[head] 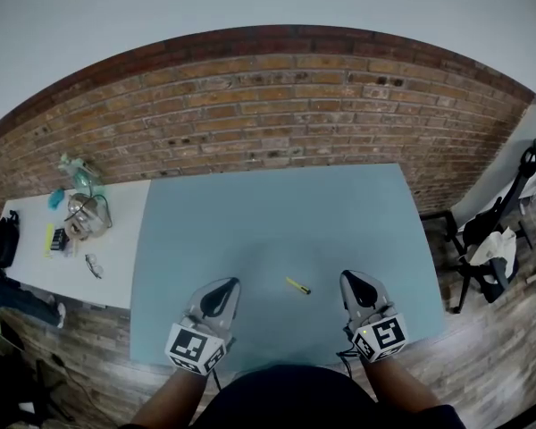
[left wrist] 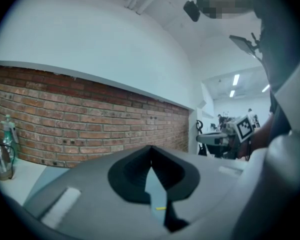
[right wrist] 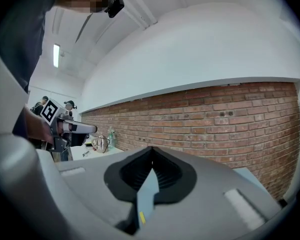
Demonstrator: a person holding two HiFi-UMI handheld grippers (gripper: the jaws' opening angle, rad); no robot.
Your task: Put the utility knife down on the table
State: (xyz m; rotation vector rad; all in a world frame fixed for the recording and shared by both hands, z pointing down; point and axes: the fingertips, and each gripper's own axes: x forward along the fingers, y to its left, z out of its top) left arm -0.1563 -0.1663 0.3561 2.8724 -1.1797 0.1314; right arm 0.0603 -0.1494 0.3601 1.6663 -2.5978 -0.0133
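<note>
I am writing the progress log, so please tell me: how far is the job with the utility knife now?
Done, it seems: the utility knife lies free on the table. In hand: nothing; the left tongs and the right tongs are shut and empty, one on each side of the knife. Left: apparently nothing.

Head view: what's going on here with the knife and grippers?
A person holds a gripper in each hand over the blue table. The yellow utility knife lies flat on it between them, touched by neither. The left gripper and right gripper are both shut and empty, so the knife looks already put down.
</note>
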